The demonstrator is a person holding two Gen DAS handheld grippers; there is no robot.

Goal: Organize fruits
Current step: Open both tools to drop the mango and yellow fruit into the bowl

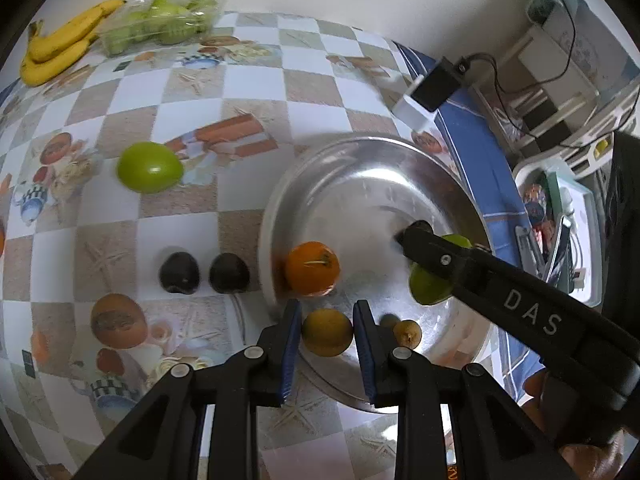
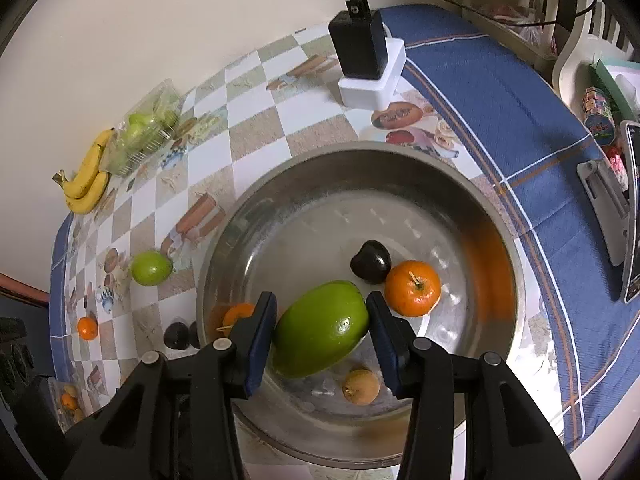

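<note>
Across the checked, picture-printed worktop [image 1: 192,80] sits a wide steel bowl [image 2: 280,200]. At 10 o'clock from it, by the wall, lie two yellow bananas [image 1: 60,48] touching a clear packet of green fruits [image 1: 160,20].

Over the bowl's middle, the right tongs [image 2: 320,328] are clenched on a large green oval fruit [image 2: 320,328], one pad on each side. At 3 o'clock of it an orange tangerine with a stalk [image 2: 412,288] rests on the bowl floor, touching a dark round fruit [image 2: 370,260] at its 10 o'clock.

A loose green round fruit [image 2: 151,268] lies on the cloth at 9 o'clock of the bowl. Two dark fruits [image 1: 179,272] sit side by side just outside that rim.

The left tongs [image 1: 327,308] seem clenched on a small yellow-brown round fruit [image 1: 327,332] over the bowl's near rim; a smaller one [image 1: 407,333] lies in the bowl at its 3 o'clock.
</note>
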